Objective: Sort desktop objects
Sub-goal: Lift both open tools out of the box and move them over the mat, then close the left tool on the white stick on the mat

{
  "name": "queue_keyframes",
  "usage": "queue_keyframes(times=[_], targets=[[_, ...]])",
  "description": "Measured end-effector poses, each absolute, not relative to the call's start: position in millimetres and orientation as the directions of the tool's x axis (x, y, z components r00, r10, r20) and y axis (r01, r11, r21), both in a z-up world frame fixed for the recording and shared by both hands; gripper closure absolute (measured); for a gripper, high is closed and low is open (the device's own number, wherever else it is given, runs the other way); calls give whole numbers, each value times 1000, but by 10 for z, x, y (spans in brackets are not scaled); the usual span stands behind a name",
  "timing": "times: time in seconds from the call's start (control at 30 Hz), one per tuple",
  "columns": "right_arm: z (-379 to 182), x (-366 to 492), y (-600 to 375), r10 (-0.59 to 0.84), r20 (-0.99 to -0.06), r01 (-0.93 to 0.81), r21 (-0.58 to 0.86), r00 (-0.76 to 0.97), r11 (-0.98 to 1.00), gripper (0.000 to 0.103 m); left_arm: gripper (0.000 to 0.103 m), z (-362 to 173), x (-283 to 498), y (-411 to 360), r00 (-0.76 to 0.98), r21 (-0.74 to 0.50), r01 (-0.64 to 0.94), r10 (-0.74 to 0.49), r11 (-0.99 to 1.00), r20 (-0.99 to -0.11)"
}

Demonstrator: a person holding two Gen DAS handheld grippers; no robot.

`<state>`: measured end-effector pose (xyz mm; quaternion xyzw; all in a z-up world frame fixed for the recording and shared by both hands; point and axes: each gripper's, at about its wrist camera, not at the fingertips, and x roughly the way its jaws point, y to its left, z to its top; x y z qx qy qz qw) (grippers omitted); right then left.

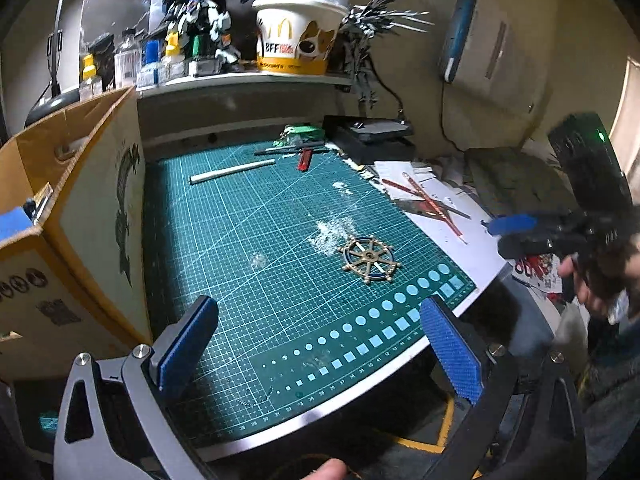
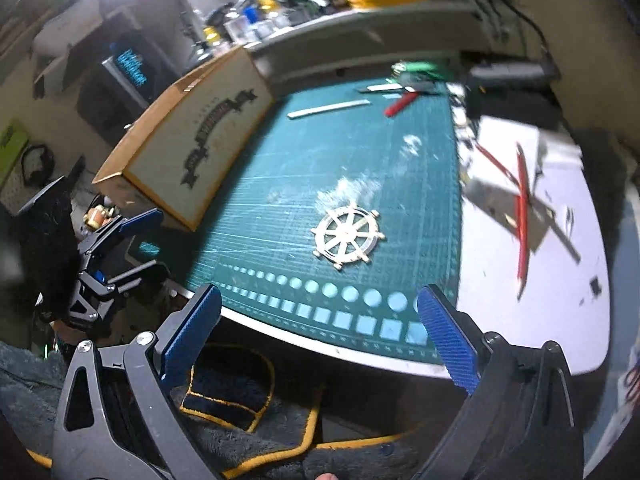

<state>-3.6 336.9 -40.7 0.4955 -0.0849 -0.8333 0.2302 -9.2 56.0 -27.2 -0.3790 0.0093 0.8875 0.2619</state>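
Open brown cardboard box (image 1: 96, 184) stands at left edge of green gridded cutting mat (image 1: 248, 240); sorting looks barely begun. White flat stick (image 1: 232, 171), brass ship's-wheel ornament (image 1: 370, 258), red pencils (image 1: 432, 202) lie loose. Left gripper (image 1: 316, 344) and right gripper (image 2: 320, 332): both wide open, empty

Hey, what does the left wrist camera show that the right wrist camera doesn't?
Only the left wrist view shows the robot figure and McDonald's bucket clearly on the shelf, with the right gripper at its edge. Only the right wrist view shows the left gripper and the dark rug below. Both show the cutting mat, ship's wheel, cardboard box and red pencils.
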Motion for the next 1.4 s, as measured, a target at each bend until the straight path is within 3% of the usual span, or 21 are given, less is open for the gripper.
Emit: queue_keyframes(times=[0.33, 0.87, 1.03, 1.1, 1.2, 1.27, 1.4], targets=[[-588, 6, 3627, -463, -780, 230, 402, -421, -886, 4, 1, -389, -326, 545, -590, -192, -416, 425, -889, -686], [-676, -139, 3698, -496, -770, 255, 427, -401, -868, 4, 2, -320, -984, 766, -656, -31, -394, 304, -919, -691], [-711, -205, 3696, -509, -768, 268, 434, -389, -860, 4, 16, -172, -1292, 901, -732, 127, -396, 229, -910, -642], [-712, -251, 3687, -517, -763, 275, 440, -389, -855, 4, 29, -172, -1463, 967, -736, 156, -397, 213, -904, -642], [-710, -326, 3672, -531, -753, 286, 448, -390, -847, 4, 48, -294, -1795, 1046, -703, 145, -402, 203, -904, -681], [-713, -370, 3661, -541, -746, 294, 457, -388, -840, 4, 55, -422, -2010, 1101, -682, 145, -404, 192, -903, -705], [-753, -439, 3648, -567, -734, 307, 478, -373, -823, 4, 61, -647, -2410, 1122, -644, 72, -391, 216, -918, -734]])
